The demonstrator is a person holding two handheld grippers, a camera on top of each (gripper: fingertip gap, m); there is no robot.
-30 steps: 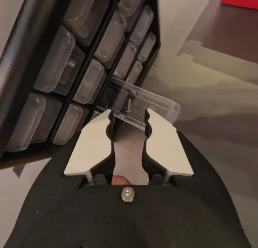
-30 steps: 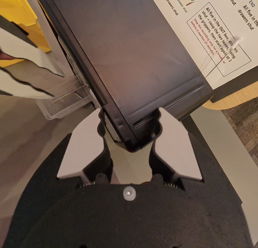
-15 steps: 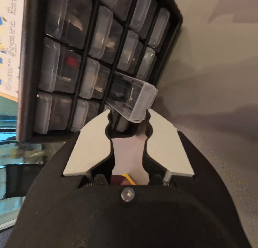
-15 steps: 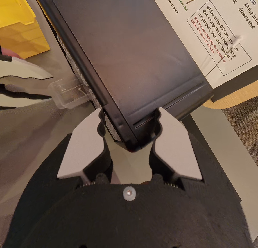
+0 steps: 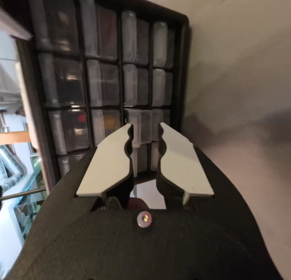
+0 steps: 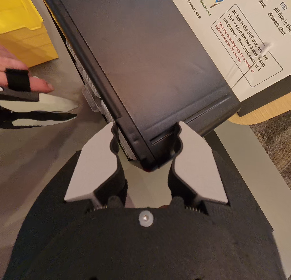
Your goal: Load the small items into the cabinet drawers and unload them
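The black cabinet [image 5: 119, 89] holds rows of clear drawers and also shows from above in the right wrist view [image 6: 149, 64]. One clear drawer [image 5: 141, 127] sticks out slightly from the lower rows, right in front of my left gripper [image 5: 145, 125], which is open and empty. That drawer [image 6: 91, 99] shows in the right wrist view too, just ahead of the left gripper [image 6: 47, 113]. My right gripper [image 6: 146, 125] clamps the cabinet's near corner, one finger on the drawer face and one on the side. A red item [image 5: 81, 118] shows in a shut drawer.
A yellow bin [image 6: 20, 36] stands on the grey table behind the left gripper. A printed sheet [image 6: 236, 36] lies beside the cabinet. A person's hand [image 6: 23, 81] holds the left gripper. The wooden table edge [image 6: 259, 111] is at the right.
The pulled-out clear drawer has gone almost fully back into the cabinet. My left gripper has swung round to face the drawer fronts. The right gripper has stayed on the cabinet corner.
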